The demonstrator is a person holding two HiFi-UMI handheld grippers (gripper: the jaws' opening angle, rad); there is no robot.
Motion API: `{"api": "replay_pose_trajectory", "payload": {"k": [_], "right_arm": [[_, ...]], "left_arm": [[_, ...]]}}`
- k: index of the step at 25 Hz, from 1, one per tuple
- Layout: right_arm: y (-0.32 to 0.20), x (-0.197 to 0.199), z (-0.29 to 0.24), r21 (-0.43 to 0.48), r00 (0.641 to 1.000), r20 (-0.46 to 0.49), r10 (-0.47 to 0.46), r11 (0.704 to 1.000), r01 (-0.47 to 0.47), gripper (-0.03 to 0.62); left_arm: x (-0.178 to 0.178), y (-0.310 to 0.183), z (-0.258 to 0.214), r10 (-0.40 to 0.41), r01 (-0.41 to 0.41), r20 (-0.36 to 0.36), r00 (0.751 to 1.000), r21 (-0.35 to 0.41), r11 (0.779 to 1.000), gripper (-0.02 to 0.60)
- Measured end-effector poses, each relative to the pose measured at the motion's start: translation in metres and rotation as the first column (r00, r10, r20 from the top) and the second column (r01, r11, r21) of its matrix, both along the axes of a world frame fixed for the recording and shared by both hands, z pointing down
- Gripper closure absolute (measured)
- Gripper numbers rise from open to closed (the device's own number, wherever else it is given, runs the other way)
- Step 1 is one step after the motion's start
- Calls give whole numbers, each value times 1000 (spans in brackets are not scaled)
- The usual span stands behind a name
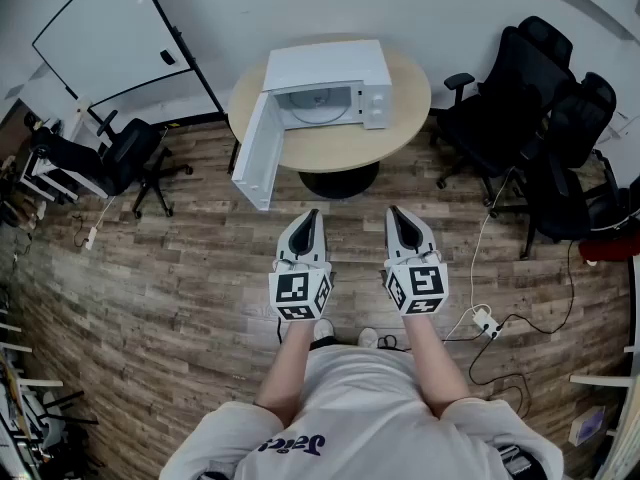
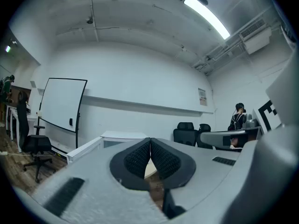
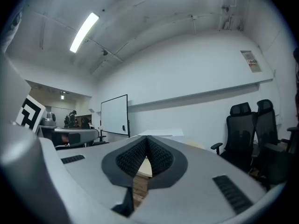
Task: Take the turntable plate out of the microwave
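Note:
A white microwave (image 1: 330,83) stands on a round beige table (image 1: 330,140) ahead of me, its door (image 1: 257,153) swung wide open to the left. Inside its cavity a pale turntable plate (image 1: 320,113) is faintly visible. My left gripper (image 1: 310,215) and right gripper (image 1: 393,212) hover side by side over the wooden floor, well short of the table, both shut with nothing between the jaws. In the left gripper view the microwave (image 2: 122,137) shows just beyond the left gripper (image 2: 150,140). The right gripper (image 3: 146,139) points at the microwave (image 3: 161,133) too.
Black office chairs (image 1: 540,118) crowd the right side, and another chair (image 1: 125,158) stands at the left. A whiteboard (image 1: 110,33) leans at the back left. A power strip with cables (image 1: 485,320) lies on the floor at right.

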State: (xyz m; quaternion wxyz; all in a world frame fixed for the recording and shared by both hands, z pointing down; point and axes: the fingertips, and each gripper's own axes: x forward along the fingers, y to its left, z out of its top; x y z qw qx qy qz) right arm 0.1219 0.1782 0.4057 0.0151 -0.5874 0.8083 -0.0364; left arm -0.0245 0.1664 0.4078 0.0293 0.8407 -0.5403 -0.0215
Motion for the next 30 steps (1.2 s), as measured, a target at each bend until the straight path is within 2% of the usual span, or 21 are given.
{"api": "replay_pose_trajectory", "payload": {"k": [4, 7, 14, 20, 26, 30], "right_arm": [[-1, 23, 1, 36, 1000, 27, 4, 999, -5, 576], [-7, 31, 9, 9, 999, 42, 2, 1000, -2, 576], [-30, 16, 20, -16, 998, 49, -51, 999, 51, 576], [-82, 7, 33, -45, 997, 41, -67, 997, 69, 576], [-159, 0, 18, -32, 998, 32, -62, 998, 63, 576], [-204, -23, 14, -36, 996, 21, -90, 995, 91, 576]], "left_arm": [[19, 2, 5, -5, 5, 9, 1000, 2, 1000, 565], [26, 2, 10, -9, 9, 11, 1000, -6, 1000, 565], [22, -23, 19, -17, 17, 15, 1000, -30, 999, 565], [26, -83, 33, 8, -8, -3, 1000, -45, 999, 565], [21, -163, 19, 24, -25, -35, 999, -28, 999, 565], [6, -212, 16, 27, -27, -24, 999, -21, 999, 565]]}}
